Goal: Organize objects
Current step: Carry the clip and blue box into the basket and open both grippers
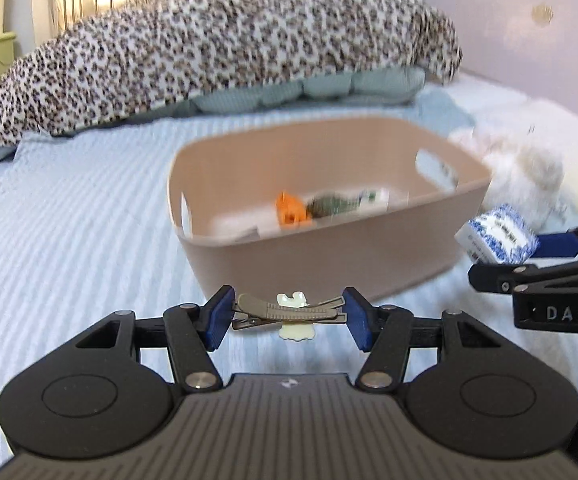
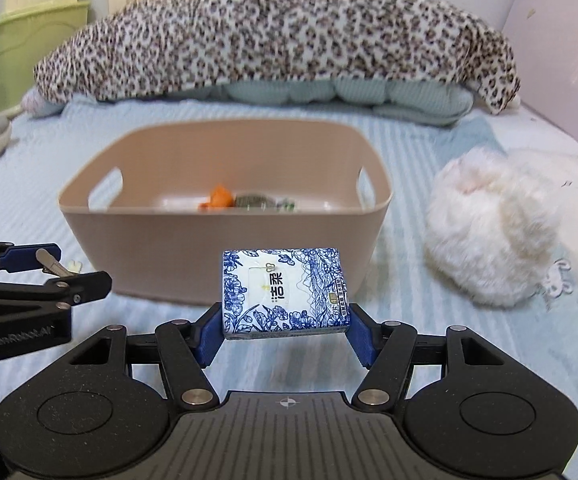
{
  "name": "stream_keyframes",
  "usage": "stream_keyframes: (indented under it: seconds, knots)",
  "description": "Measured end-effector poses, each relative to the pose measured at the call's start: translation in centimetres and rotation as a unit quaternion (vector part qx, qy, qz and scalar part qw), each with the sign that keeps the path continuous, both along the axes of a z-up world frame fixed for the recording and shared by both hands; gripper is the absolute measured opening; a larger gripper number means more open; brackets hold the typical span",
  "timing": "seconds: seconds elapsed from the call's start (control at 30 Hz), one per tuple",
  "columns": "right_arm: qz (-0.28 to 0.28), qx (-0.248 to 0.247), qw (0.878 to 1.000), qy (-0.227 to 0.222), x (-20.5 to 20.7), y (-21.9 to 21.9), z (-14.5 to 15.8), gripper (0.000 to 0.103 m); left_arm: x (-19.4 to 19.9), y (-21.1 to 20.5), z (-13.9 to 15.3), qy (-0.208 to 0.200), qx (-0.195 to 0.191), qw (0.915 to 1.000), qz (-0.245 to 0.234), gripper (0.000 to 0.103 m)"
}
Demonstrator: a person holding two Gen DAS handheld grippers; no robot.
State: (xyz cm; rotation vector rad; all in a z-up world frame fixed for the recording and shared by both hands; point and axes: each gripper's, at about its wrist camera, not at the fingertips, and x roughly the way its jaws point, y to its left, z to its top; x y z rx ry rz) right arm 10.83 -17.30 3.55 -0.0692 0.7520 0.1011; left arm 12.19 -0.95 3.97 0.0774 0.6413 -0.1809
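A tan plastic basket (image 1: 329,252) (image 2: 225,256) stands on the bed, holding an orange item (image 1: 291,210) (image 2: 219,197) and a few other small things. My left gripper (image 1: 289,314) is shut on a metal hair clip (image 1: 289,309) with a pale ornament, just in front of the basket's near wall; the clip also shows in the right wrist view (image 2: 55,264). My right gripper (image 2: 285,328) is shut on a blue-and-white tissue pack (image 2: 283,292) (image 1: 497,238), held in front of the basket, to the right of the left gripper.
A leopard-print blanket (image 1: 217,52) (image 2: 281,36) lies over teal cushions (image 2: 329,94) behind the basket. A white fluffy plush (image 2: 493,220) (image 1: 529,168) sits to the basket's right. The striped blue bedsheet (image 1: 69,216) spreads left. A green cabinet (image 2: 21,44) stands at far left.
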Motion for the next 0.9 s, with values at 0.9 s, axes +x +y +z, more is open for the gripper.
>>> stream_keyframes:
  seconds: [0.9]
  knots:
    - [-0.003,0.002,0.999,-0.040,11.1,0.3,1.9,0.060,12.0,-0.9,2.3,0.005,0.027,0.9985,0.048,0.060]
